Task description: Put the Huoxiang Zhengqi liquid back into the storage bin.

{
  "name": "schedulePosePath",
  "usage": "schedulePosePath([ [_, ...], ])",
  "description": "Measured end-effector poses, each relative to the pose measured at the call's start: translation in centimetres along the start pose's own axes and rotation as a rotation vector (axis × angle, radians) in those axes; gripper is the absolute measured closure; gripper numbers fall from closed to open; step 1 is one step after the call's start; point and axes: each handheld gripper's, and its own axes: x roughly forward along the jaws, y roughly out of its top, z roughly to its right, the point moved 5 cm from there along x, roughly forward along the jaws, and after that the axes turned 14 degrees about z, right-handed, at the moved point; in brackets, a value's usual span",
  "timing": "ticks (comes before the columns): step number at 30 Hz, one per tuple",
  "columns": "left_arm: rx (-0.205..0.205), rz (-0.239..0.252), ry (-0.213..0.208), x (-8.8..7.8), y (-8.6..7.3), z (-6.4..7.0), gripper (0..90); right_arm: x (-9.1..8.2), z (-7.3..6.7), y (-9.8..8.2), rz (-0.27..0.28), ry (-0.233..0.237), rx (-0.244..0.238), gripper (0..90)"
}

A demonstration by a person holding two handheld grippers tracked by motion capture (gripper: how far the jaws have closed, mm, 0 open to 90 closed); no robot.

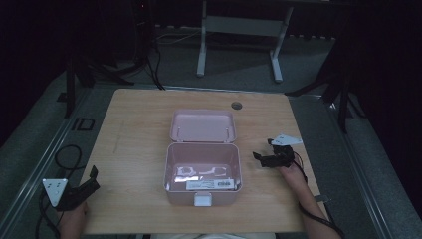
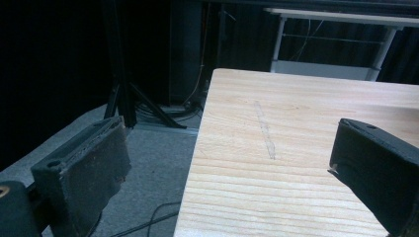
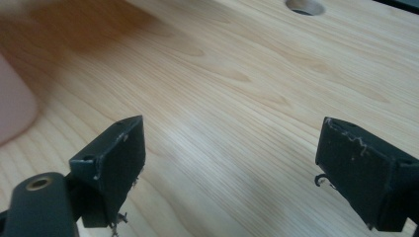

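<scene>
Pink box [image 1: 203, 174], white label [image 1: 210, 184] unreadable.

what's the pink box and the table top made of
The open pink lidded box looks like moulded plastic with a smooth, faintly glossy finish, judging by its rounded corners and thin, even walls. The light table top looks like wood or wood-look laminate with a matt finish: straight grain lines show.

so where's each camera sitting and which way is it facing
High view: above the person's side, looking forward and down at the table and open pink box; forearms and both claws, left claw and right claw, show.
Left gripper view: rides the left claw off the table's left edge, facing along the wood; both jaws wide apart.
Right gripper view: rides the right claw, low over the wood, box edge at left.
All three share the table.
</scene>
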Motion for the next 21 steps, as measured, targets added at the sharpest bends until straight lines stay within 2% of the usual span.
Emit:
schedulePosePath([
  [2,0.000,0.000,-0.001,0.0,0.0,0.0,2.1,-0.5,0.3,-0.2,0.009,-0.030,-0.013,11.6],
  [11,0.000,0.001,0.000,0.0,0.0,0.0,2.1,-2.4,1.6,-1.0,0.025,-0.085,0.030,11.6],
  [14,-0.001,0.000,0.001,0.0,0.0,0.0,2.1,-3.5,2.2,-1.3,0.037,-0.118,0.050,11.6],
  [21,-0.002,0.003,0.000,0.0,0.0,0.0,2.1,-5.3,2.8,-1.9,0.070,-0.158,0.081,11.6],
])
